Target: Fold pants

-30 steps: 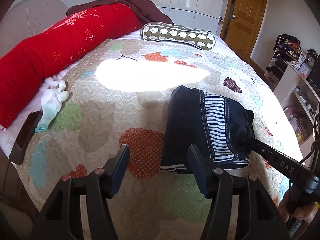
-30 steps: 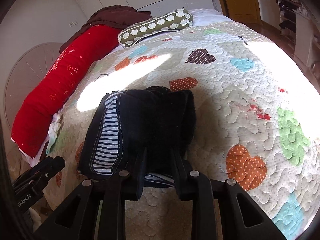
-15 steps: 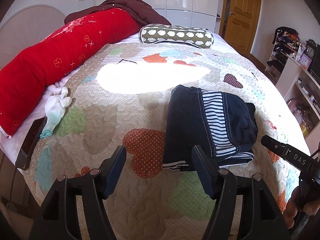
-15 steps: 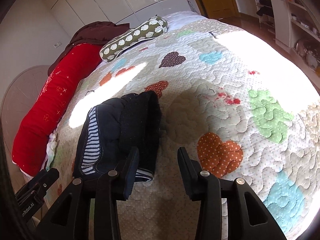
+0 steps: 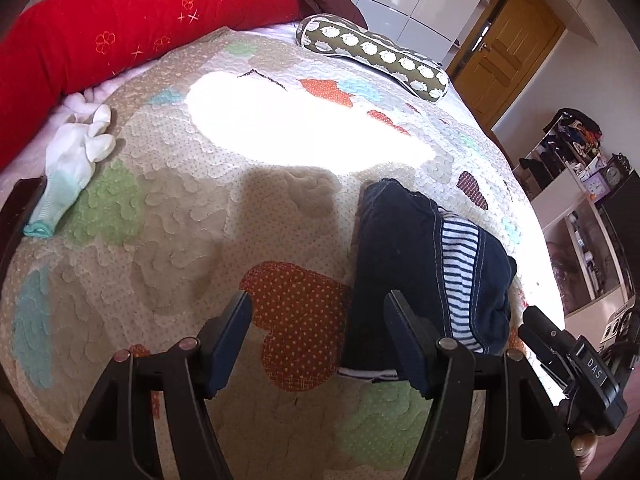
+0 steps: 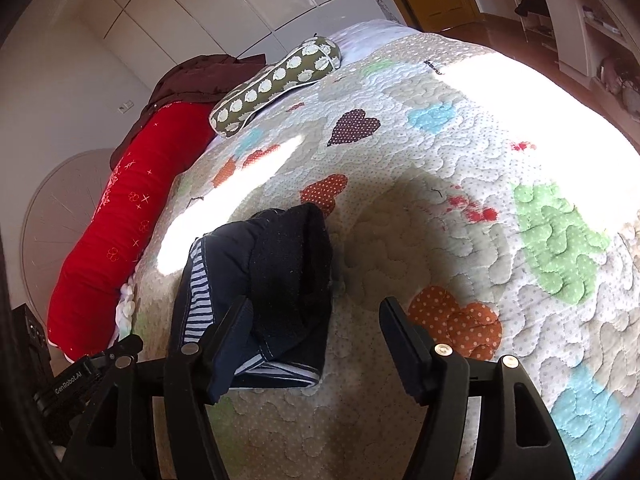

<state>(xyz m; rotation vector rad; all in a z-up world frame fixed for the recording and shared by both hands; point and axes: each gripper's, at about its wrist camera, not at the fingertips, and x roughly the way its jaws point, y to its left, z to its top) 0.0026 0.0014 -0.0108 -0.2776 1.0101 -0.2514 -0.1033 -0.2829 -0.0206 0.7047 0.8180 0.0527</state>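
Pants [image 5: 424, 272]: folded navy bundle (striped lining showing) on the quilt [image 5: 168, 240]. Lies ahead-right of the left gripper [image 5: 318, 340], ahead-left of the right gripper [image 6: 316, 344], long axis running away. Left jaws apart, empty; right jaws opening, nothing between.

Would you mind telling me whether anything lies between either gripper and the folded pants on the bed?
Nothing visible does. The folded pants lie just ahead of both grippers on the bare quilt. The left gripper is open; the right gripper is opening, with only quilt between its fingers.
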